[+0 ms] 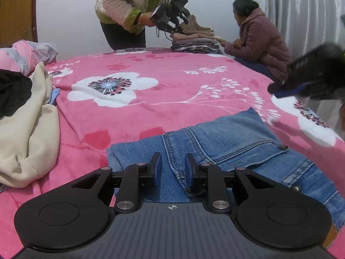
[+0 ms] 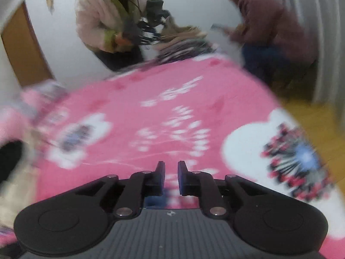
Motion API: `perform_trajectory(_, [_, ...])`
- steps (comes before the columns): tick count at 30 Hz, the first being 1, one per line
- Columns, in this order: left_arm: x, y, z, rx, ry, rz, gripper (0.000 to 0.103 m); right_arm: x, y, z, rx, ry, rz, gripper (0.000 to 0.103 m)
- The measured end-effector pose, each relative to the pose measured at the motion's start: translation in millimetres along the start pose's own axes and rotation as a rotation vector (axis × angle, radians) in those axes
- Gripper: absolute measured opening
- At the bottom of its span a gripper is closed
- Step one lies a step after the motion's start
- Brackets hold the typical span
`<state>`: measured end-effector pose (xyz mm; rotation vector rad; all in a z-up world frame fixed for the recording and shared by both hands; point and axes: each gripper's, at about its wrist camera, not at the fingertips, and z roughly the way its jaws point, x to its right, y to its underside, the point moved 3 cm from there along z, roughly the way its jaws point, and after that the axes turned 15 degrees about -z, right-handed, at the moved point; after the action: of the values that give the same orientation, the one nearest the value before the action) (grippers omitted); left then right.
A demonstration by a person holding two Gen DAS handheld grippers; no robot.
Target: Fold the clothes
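Blue jeans (image 1: 226,142) lie folded on the pink flowered blanket (image 1: 133,116), back pocket up. My left gripper (image 1: 172,168) rests low on their near edge. Denim with a stitched seam fills the gap between its blue pads, so it is shut on the jeans. My right gripper (image 2: 171,172) hovers above the blanket (image 2: 133,99) in a blurred right wrist view. Its jaws stand a narrow gap apart with nothing between them. In the left wrist view the right gripper (image 1: 278,91) shows as a dark blur at the right edge, above and clear of the jeans.
A cream garment (image 1: 28,133) and a black one (image 1: 13,90) are heaped at the left. A stack of folded clothes (image 1: 194,41) sits at the bed's far edge, where a standing person (image 1: 125,10) holds grippers over it. A seated person (image 1: 258,41) leans on the far right corner. Wooden floor (image 2: 319,120) lies right of the bed.
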<state>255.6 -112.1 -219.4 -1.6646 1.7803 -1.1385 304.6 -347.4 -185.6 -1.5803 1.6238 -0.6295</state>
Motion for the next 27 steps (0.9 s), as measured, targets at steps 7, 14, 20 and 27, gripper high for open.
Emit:
perform_trajectory(7, [-2.6,-0.8,0.1,-0.005,0.011,-0.011,0.023,-26.6,35.0,40.6,-0.187,-0.236,-0.002,0.000])
perform_trajectory(14, [-3.8,-1.3,-0.1,-0.004,0.015,-0.015,0.024,34.7,40.9,15.5,-0.143,0.047,0.086,0.001])
perform_trajectory(20, [-4.9,-2.0,0.9,-0.006,0.018,-0.015,0.024,31.0,30.1,-8.1,-0.083,-0.161,0.208,0.012])
perform_trajectory(27, [-6.2,-1.7,0.8,-0.009,0.025,-0.022,0.024,-19.5,50.5,13.5,-0.187,-0.346,0.126,0.013])
